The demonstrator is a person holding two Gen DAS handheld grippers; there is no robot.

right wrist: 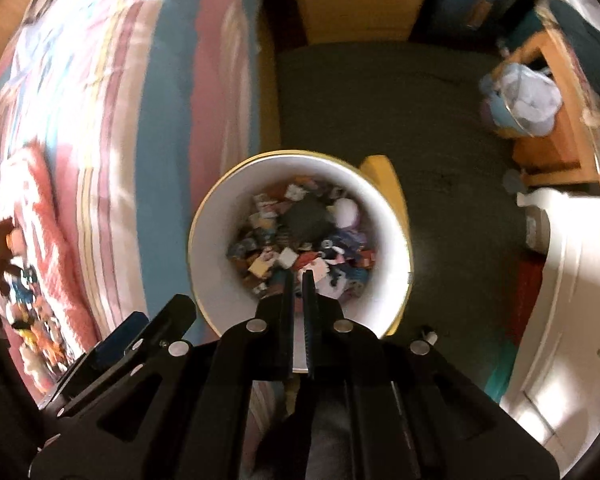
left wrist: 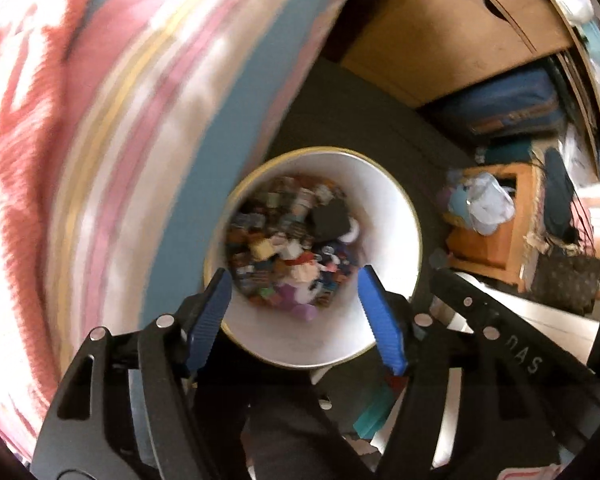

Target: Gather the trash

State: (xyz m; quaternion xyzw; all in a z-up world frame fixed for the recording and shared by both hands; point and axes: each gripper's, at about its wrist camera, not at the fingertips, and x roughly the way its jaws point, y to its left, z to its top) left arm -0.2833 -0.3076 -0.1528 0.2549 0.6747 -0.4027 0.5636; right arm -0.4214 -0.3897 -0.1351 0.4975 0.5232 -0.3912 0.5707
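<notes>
A round bin with a white inner wall (left wrist: 384, 196) (right wrist: 216, 248) and a yellow rim stands on the dark carpet beside the bed. Colourful scraps of trash (left wrist: 292, 248) (right wrist: 300, 236) fill its bottom, blurred by motion. My left gripper (left wrist: 294, 276) hovers above the bin's mouth, open, with nothing between its blue pads (left wrist: 380, 316). My right gripper (right wrist: 298, 274) is over the near side of the bin with its jaws shut to a thin slit; nothing shows between them. The other gripper's black arm (left wrist: 512, 336) (right wrist: 132, 332) shows at the side of each view.
A bed with a striped pink, blue and white blanket (left wrist: 140, 120) (right wrist: 140, 120) rises at left, with toys (right wrist: 16, 280) on it. A wooden crate with a pale bag (left wrist: 488, 208) (right wrist: 528, 100) sits at right; white furniture (right wrist: 572, 280) stands near right. A yellow object (right wrist: 384, 176) leans by the bin.
</notes>
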